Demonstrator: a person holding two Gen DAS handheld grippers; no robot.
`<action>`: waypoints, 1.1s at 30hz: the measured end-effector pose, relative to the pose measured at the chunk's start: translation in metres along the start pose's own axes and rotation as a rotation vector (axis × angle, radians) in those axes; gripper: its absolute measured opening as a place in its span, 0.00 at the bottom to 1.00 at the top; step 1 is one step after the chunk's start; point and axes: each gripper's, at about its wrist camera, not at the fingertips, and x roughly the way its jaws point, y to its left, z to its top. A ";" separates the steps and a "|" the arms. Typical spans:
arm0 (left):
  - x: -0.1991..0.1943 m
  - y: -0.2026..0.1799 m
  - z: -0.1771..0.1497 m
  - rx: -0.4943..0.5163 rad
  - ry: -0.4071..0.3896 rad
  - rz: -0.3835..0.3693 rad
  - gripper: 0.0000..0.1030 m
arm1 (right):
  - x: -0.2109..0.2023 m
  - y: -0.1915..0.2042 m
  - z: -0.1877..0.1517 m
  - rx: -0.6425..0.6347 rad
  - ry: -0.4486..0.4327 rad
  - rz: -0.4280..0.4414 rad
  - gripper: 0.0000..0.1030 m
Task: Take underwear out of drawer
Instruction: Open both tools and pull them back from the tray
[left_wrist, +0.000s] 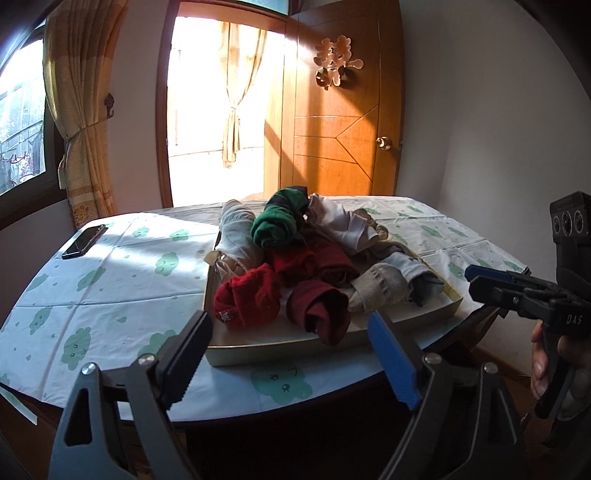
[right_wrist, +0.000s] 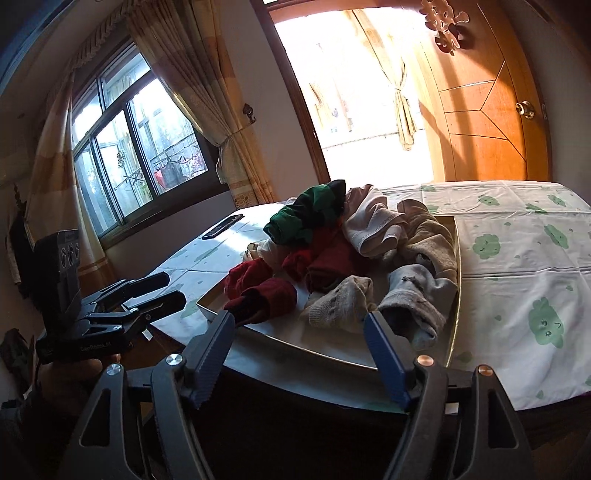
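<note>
A phone (left_wrist: 84, 242) lies at the bench's (left_wrist: 110, 295) left edge. The left tool (left_wrist: 291, 360), fingers apart and empty, hangs short of the shallow drawer (left_wrist: 280, 352) on the bench, heaped with rolled underwear (left_wrist: 312, 258). The right tool (right_wrist: 301, 356), also spread and empty, hovers before the drawer's near rim.

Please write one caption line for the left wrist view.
Open left tongs hover before a shallow beige tray of rolled red, green and grey garments.

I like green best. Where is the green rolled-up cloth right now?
The green rolled cloth sits atop the pile at the tray's far end, between a white bundle and pale underwear.
</note>
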 end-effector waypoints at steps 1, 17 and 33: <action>-0.005 -0.003 -0.002 -0.003 -0.012 0.003 0.88 | -0.008 0.002 -0.002 -0.007 -0.014 -0.003 0.73; -0.038 -0.030 -0.018 0.015 -0.073 -0.004 0.94 | -0.066 0.045 -0.020 -0.131 -0.168 -0.053 0.77; -0.040 -0.028 -0.018 0.011 -0.067 0.021 0.97 | -0.062 0.045 -0.025 -0.126 -0.164 -0.050 0.78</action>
